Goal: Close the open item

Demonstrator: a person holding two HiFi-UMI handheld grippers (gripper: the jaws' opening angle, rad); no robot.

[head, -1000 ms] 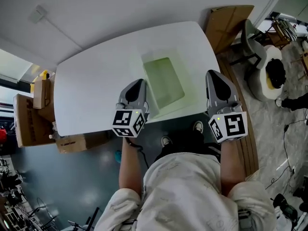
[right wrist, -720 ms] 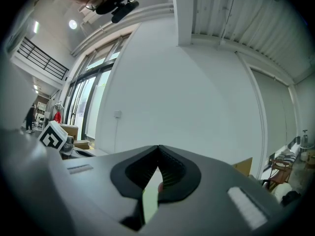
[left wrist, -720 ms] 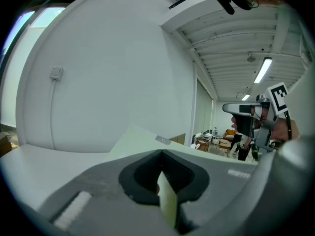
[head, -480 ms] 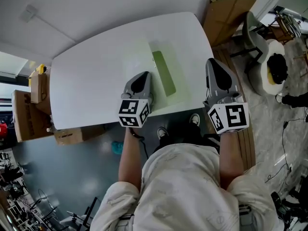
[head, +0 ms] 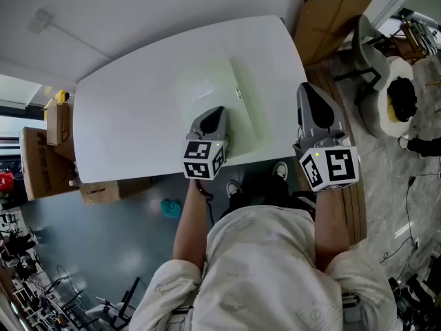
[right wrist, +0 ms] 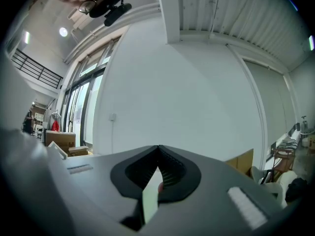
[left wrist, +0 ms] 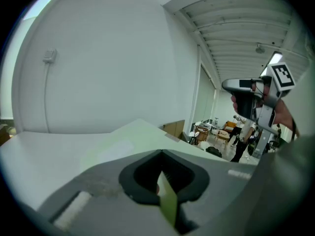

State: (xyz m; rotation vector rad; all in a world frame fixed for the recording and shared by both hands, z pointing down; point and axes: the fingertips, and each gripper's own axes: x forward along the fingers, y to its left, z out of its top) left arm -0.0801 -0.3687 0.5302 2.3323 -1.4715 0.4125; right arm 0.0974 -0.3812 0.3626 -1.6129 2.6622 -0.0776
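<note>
Left hand-held gripper [head: 217, 112], jaws pressed together and empty, is hovering over the pale green case [head: 207, 88] just ahead, where even downward pressing beside the clasp [head: 238, 93] should seat its lid.

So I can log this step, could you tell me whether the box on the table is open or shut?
Shut: the box lies flat and closed, no green inside showing.

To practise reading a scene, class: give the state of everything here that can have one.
green case: closed, lid down flat, on the table.
left gripper: jaws shut, holding nothing, at the case's near side.
right gripper: jaws shut, holding nothing, apart from the case.
</note>
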